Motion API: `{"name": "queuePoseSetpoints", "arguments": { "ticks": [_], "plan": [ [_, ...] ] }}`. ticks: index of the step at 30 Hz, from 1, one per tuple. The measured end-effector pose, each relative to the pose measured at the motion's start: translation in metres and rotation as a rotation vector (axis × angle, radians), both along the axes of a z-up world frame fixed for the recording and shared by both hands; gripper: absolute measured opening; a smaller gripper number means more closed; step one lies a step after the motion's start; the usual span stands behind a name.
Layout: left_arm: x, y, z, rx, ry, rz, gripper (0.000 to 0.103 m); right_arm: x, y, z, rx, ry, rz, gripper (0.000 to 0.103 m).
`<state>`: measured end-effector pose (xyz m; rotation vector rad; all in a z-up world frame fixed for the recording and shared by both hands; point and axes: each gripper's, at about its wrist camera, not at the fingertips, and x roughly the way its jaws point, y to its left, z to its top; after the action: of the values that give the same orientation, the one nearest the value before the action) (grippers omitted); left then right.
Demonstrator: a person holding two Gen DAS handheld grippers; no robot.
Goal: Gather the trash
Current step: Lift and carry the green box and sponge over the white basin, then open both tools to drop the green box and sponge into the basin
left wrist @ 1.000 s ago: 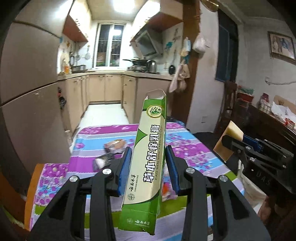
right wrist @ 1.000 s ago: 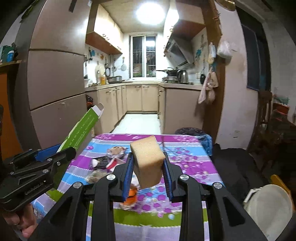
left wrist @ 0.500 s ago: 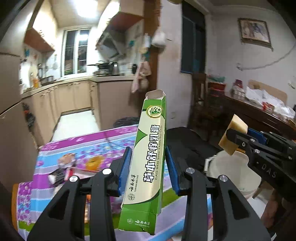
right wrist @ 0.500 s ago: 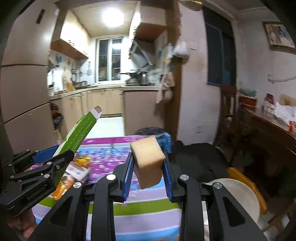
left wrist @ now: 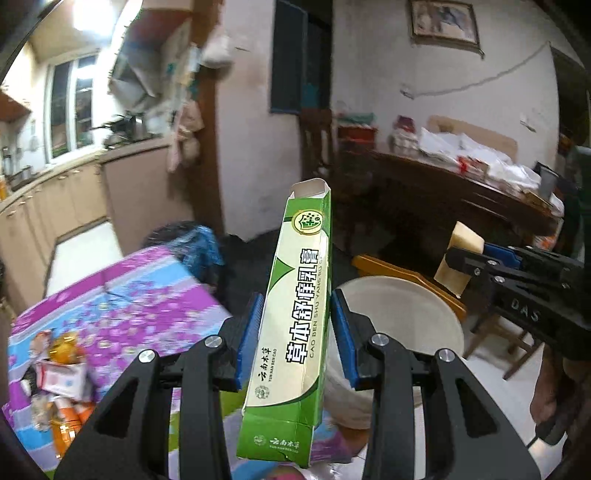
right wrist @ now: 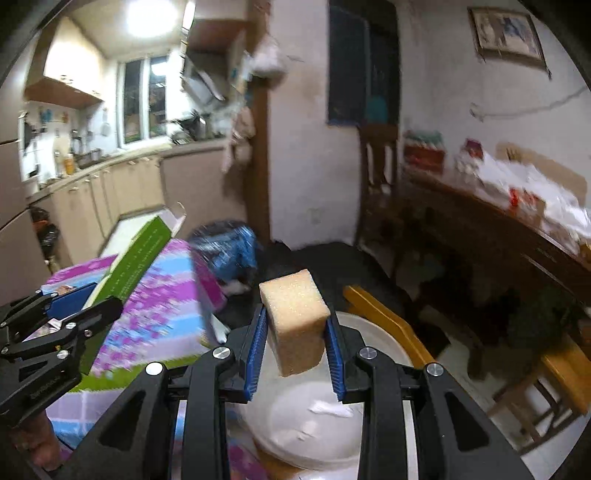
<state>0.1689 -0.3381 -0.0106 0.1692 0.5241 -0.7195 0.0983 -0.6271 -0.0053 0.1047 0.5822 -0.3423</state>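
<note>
Ahead of me a dark wooden sideboard (right wrist: 524, 236) stands against the white wall, piled with white papers (left wrist: 476, 155). A framed picture (right wrist: 506, 33) hangs above it. Left of the sideboard, kitchen cabinets (right wrist: 110, 195) sit beneath a window (right wrist: 142, 101).

Glossy green cardboard box (left wrist: 295, 321) between the left tongs' (left wrist: 295, 332) matt black plastic; porous tan sponge (right wrist: 297, 325) between the right tongs (right wrist: 295, 347); smooth white plastic bin (right wrist: 314, 428) beneath.

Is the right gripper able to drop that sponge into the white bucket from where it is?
Probably yes. The right gripper, shut on the sponge, hangs just over the white bucket, whose open mouth shows nothing between. Exact height is hard to judge.
</note>
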Motion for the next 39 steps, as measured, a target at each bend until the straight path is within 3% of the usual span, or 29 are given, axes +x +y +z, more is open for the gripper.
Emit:
{"name": "queuePoseSetpoints", "arguments": {
  "ticks": [7,14,23,39],
  "plan": [
    [0.016,-0.064,-0.031,0.077,0.15,-0.127,0.036,0.022,-0.071,-0.046,0.108,0.172,-0.028,0.031],
    [0.031,-0.111,-0.063,0.142,0.265,-0.159,0.036,0.035,-0.111,-0.093,0.19,0.267,-0.039,0.031],
    [0.032,-0.137,-0.089,0.177,0.301,-0.159,0.036,0.033,-0.101,-0.126,0.215,0.297,-0.053,0.031],
    [0.038,-0.144,-0.105,0.194,0.314,-0.151,0.04,0.036,-0.099,-0.134,0.231,0.31,-0.055,0.031]
  ]
}}
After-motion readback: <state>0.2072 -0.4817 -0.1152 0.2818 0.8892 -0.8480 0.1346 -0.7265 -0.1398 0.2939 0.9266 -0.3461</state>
